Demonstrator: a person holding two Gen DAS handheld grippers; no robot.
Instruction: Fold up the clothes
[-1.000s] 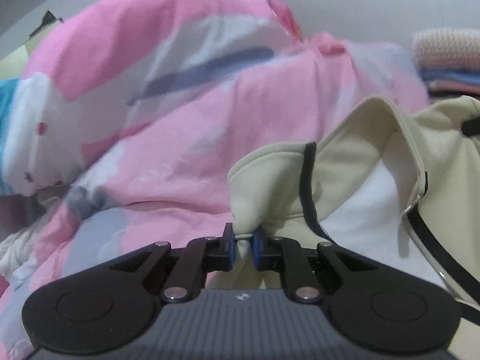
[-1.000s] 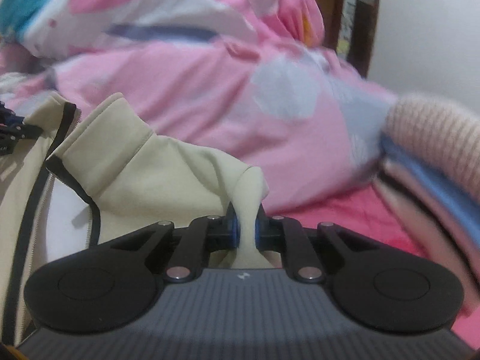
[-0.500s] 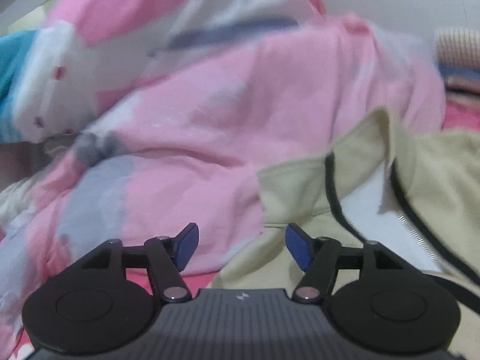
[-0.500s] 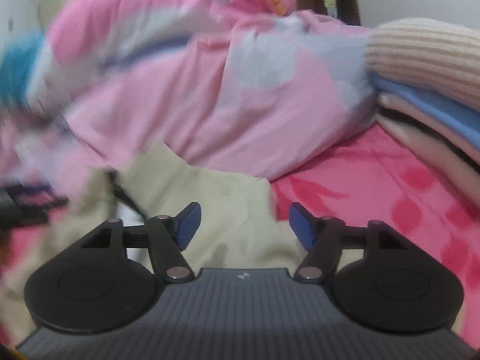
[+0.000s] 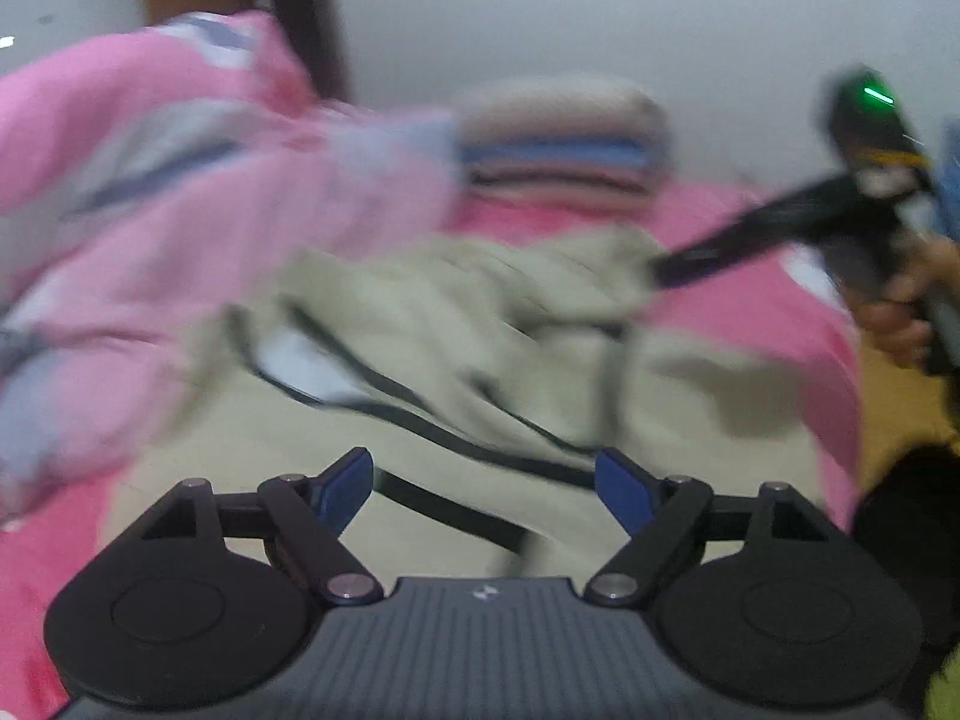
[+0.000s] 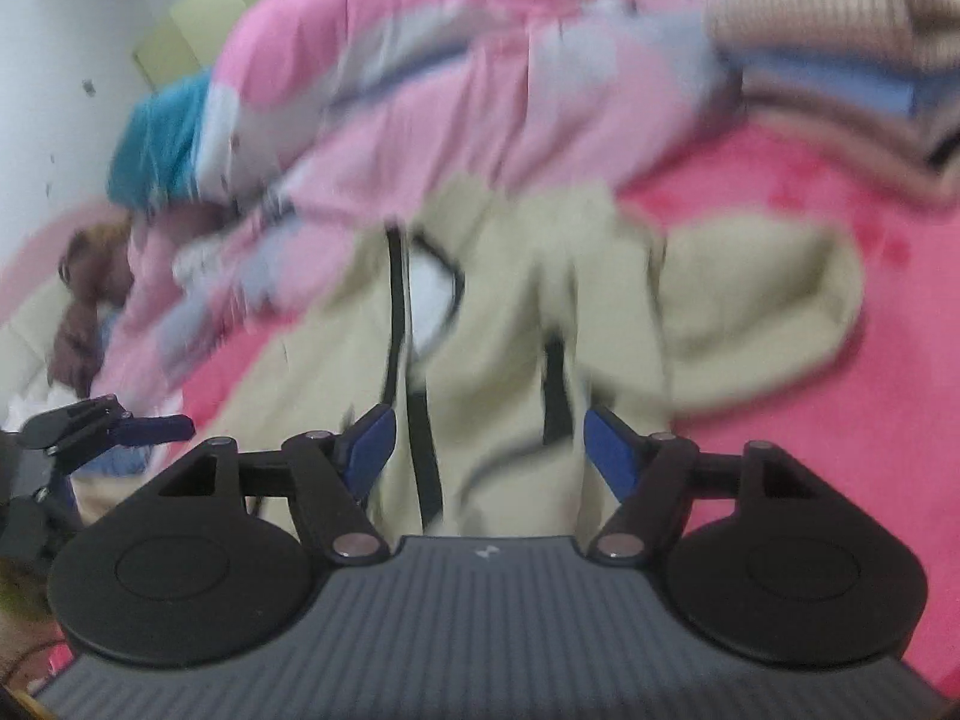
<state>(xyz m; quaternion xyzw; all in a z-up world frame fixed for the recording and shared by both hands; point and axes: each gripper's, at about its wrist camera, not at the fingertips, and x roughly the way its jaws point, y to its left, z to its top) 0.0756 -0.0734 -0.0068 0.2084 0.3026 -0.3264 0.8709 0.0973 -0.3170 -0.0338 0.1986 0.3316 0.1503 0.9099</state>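
1. Left wrist view: the left tongs [image 5: 483, 489] are seen spread apart, having just been opening, nothing gripped. The beige jacket [image 5: 456, 324] is spread on the bed [image 5: 774, 294], below the pink quilt [image 5: 180, 192]. The folded pile [image 5: 558, 144] is stacked behind.
2. Right wrist view: the right tongs [image 6: 487, 450] are likewise parted and empty, the jacket lying flat beyond them.

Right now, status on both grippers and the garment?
Left gripper, right gripper: jaws just opened, empty. Cream jacket released, lying on pink sheet. Pink quilt crowds its top edge.
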